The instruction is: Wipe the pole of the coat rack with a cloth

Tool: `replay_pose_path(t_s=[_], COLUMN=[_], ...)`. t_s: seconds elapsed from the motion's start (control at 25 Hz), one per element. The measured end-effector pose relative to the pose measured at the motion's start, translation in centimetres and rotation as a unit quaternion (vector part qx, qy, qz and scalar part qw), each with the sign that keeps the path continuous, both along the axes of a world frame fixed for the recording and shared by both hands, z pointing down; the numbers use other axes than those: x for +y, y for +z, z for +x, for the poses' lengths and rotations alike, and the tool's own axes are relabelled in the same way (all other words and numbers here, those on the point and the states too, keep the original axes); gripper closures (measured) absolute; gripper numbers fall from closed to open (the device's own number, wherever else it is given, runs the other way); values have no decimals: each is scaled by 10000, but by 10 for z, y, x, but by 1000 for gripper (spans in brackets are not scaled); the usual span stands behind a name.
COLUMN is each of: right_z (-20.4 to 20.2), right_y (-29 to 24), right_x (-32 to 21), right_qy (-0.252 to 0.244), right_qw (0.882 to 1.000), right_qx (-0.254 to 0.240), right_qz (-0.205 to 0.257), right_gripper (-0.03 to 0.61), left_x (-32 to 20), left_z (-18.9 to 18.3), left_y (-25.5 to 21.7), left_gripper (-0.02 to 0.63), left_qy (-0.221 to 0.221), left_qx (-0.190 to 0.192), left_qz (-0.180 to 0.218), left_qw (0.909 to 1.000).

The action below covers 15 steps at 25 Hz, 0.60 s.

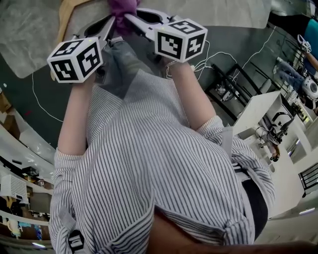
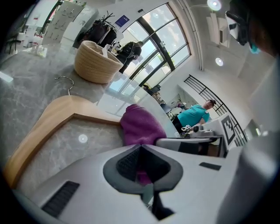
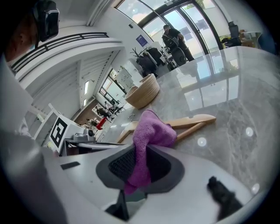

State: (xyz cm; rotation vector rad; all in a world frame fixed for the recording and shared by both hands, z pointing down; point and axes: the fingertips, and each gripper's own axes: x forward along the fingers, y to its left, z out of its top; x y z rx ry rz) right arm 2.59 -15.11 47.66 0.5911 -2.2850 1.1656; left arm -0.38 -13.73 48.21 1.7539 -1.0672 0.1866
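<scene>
A purple cloth (image 1: 121,9) hangs bunched between my two grippers at the top of the head view, above a grey marble table (image 1: 213,12). My left gripper (image 1: 112,22) is shut on one end of it; a purple scrap (image 2: 142,176) shows inside its jaws and the rest (image 2: 140,126) bulges out ahead. My right gripper (image 1: 130,19) is shut on the other end, the cloth (image 3: 151,133) draped out of its jaws. The two grippers sit close together, tips almost meeting. No coat rack pole shows in any view.
A wooden hanger (image 2: 48,124) with a metal hook lies on the marble table (image 2: 30,83) just beyond the cloth, and a woven basket (image 2: 95,63) stands farther back. The head view is mostly filled by the person's striped shirt (image 1: 159,173). People stand in the background.
</scene>
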Motion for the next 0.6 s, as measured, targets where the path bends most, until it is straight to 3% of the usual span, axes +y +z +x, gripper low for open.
replay_pose_path(t_s=[0.6], right_z=[38], right_y=[0], right_x=[-31], right_qy=[466], right_qw=[9989], right_qx=[44], right_qz=[36], right_gripper=[508], left_x=[-29], left_z=[38], left_y=[-1], left_gripper=[603], left_qy=[348], left_qx=[108], left_qz=[24], left_qw=[9993])
